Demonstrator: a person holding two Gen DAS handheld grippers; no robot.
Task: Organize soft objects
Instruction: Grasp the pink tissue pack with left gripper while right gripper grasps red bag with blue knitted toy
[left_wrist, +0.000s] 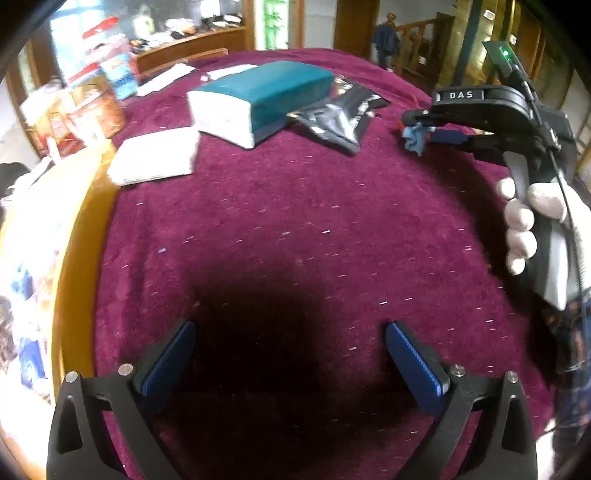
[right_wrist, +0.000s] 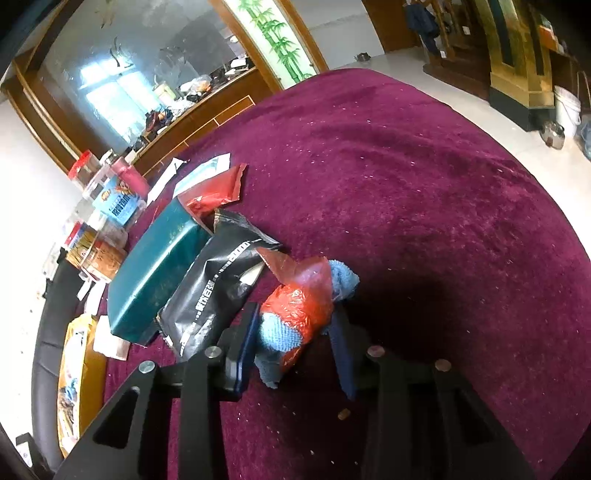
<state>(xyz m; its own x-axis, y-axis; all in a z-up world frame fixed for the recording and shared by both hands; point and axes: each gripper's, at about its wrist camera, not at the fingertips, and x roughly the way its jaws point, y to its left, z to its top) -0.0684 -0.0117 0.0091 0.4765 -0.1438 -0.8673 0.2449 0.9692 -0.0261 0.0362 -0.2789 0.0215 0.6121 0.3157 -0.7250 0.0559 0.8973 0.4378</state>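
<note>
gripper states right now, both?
Left gripper: open, nothing between its jaws.
Right gripper: closed on a red plastic bag with blue cloth inside.

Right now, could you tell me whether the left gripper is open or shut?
Open: the left gripper shows both blue pads wide apart, only the maroon cloth between them.

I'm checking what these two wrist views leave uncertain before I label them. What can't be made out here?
- Right wrist view: what lies inside the red plastic bag beyond the blue cloth; the crumpled plastic hides it.
- Left wrist view: the right gripper shows side-on, so its pads' contact is unreadable.
- Left wrist view: snack packages at the left edge are blurred, labels illegible.
- Right wrist view: the black pouch covers part of the teal tissue pack.
</note>
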